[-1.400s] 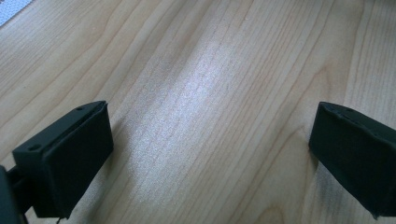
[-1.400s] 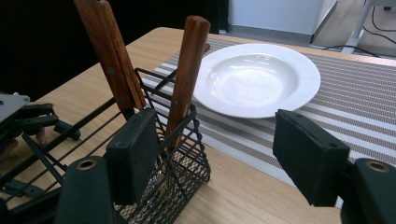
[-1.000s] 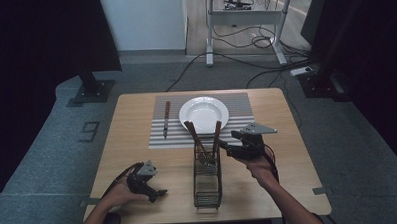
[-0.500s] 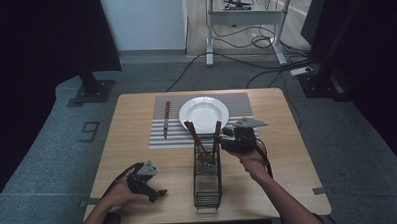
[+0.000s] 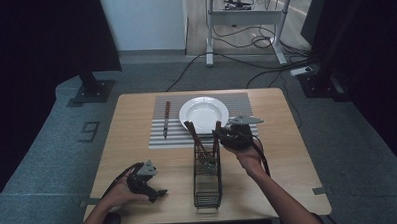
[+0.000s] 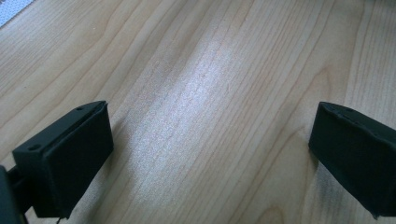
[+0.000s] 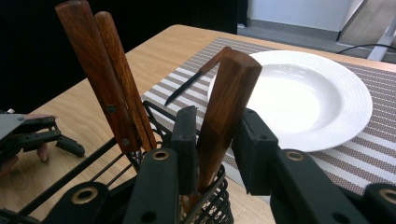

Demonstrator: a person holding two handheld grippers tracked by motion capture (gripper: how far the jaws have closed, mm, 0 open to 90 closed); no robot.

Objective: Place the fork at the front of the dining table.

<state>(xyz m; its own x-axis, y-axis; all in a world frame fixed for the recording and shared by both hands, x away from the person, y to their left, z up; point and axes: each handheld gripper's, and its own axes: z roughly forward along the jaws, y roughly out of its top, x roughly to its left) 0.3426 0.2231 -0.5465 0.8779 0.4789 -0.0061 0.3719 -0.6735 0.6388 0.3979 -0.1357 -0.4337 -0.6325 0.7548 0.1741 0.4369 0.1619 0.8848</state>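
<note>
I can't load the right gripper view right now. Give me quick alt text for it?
The right gripper has its two black jaws either side of a wooden utensil handle standing in a wire caddy, not yet clamped. Two more wooden handles lean left; a white plate sits behind.

The person's left hand rested low on the near left part of the pale wooden desk, holding the black left gripper. Its two black fingers stood wide apart just above the bare wood, with nothing between them. The right forearm reached forward from the near edge, and the right hand held the black right gripper raised, its fingers set on either side of a brown wooden handle, not fully closed on it.
</note>
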